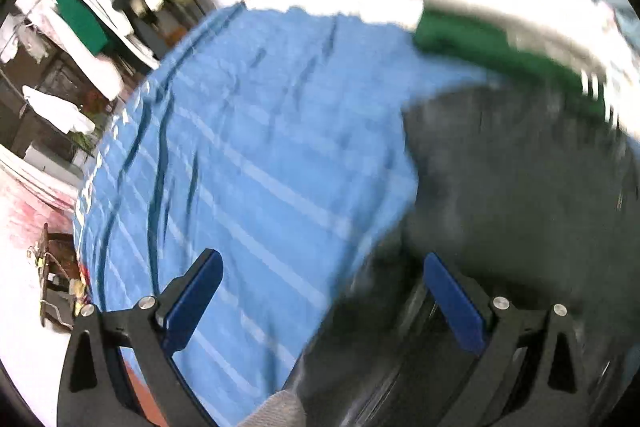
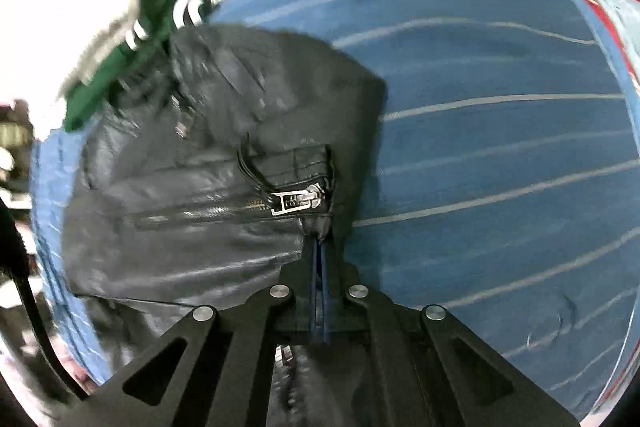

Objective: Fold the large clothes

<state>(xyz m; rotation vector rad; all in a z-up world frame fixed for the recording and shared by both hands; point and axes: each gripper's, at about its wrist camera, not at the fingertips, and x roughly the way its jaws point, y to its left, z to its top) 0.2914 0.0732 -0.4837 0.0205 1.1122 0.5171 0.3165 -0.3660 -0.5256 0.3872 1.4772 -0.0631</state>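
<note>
A black leather jacket (image 2: 208, 163) with a silver zipper pull (image 2: 296, 203) lies on a blue striped bedsheet (image 2: 500, 131). My right gripper (image 2: 319, 239) is shut on the jacket's edge just below the zipper pull. In the left wrist view the jacket (image 1: 512, 195) is a blurred black mass at the right. My left gripper (image 1: 320, 263) is open and empty above the sheet (image 1: 256, 131), its right finger (image 1: 452, 299) against the jacket's edge.
A green garment with white stripes (image 2: 156, 23) lies beyond the jacket, also in the left wrist view (image 1: 492, 47). Hanging clothes (image 1: 104, 15) fill the far left. A small cluttered stand (image 1: 56, 291) sits by the bed's left edge.
</note>
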